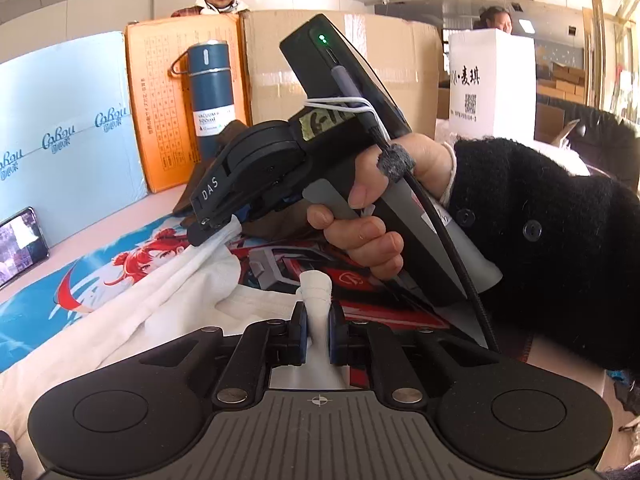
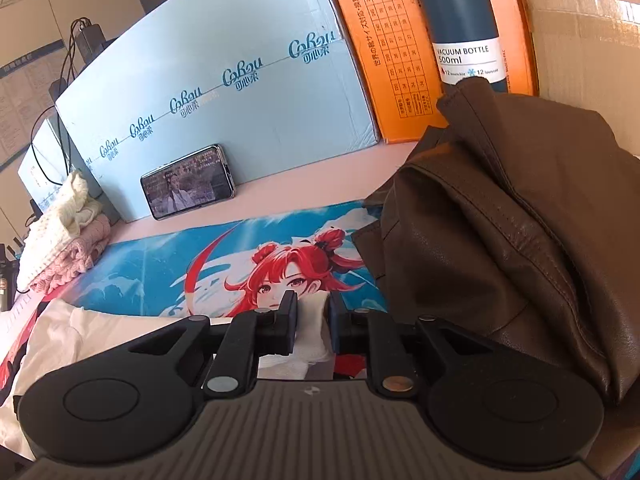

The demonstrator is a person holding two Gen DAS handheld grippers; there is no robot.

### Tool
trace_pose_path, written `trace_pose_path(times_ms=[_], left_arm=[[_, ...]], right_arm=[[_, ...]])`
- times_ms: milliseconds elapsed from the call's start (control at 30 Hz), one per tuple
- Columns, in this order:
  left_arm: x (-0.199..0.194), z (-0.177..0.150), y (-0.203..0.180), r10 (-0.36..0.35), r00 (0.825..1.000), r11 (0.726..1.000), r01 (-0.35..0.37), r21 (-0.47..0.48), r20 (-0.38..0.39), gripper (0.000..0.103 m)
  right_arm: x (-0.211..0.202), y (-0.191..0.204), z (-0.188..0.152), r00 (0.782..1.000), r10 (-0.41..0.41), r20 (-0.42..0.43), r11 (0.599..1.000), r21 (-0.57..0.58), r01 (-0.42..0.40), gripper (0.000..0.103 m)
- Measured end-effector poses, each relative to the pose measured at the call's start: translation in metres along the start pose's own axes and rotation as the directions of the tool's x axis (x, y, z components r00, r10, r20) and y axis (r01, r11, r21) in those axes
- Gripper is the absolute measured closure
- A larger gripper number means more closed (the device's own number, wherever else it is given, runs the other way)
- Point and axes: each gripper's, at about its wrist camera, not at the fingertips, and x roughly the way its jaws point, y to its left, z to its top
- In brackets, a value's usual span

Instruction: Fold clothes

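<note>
A white garment (image 1: 168, 304) lies on a blue anime desk mat (image 1: 48, 300). My left gripper (image 1: 318, 320) is shut on a bunched edge of the white garment (image 1: 318, 292). My right gripper (image 1: 218, 226), seen in the left wrist view held by a hand in a black sleeve, is shut on another edge of the same cloth and lifts it. In the right wrist view the right gripper (image 2: 312, 320) pinches the white cloth (image 2: 312, 316) above the mat (image 2: 160, 276); more of the garment (image 2: 80, 332) trails to the left.
A brown leather jacket (image 2: 500, 232) is heaped at the right. A blue vacuum bottle (image 2: 460, 24), an orange box (image 2: 384, 60), a light blue box (image 2: 224, 92) and cardboard stand behind. A phone (image 2: 188, 186) leans on the blue box. Folded knitwear (image 2: 64, 232) sits far left.
</note>
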Motion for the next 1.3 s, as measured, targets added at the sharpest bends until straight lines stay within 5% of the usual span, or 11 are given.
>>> trace_pose_path(times_ms=[200,533,733,1000,1300], left_arm=[[-0.054,-0.001,0.015,0.049,0.987,0.997,-0.04,-0.06,0.153,0.098],[-0.144,-0.027,0.057,0.185,0.926,0.971,-0.12,-0.207,0.329,0.099],[-0.195,-0.052,0.077,0.278,0.867,0.943,-0.165,-0.289,0.413,0.099],[-0.268,-0.104,0.108,0.454,0.793,0.856,-0.262,-0.445,0.407,0.099],[-0.289,-0.172,0.139,0.526,0.82,0.731,-0.303,-0.612,0.223,0.099]], right_arm=[[-0.028,0.042,0.013,0.994,-0.001,0.105,0.999,-0.052,0.007,0.089],[-0.041,0.13,0.027,0.982,-0.007,0.188,0.992,-0.126,0.031,0.09],[-0.034,0.194,0.037,0.981,0.014,0.195,0.983,-0.183,0.023,0.091],[0.014,0.295,0.034,0.981,0.13,0.141,0.955,-0.284,-0.086,0.091],[0.131,0.392,-0.02,0.998,-0.001,-0.059,0.899,-0.437,-0.025,0.091]])
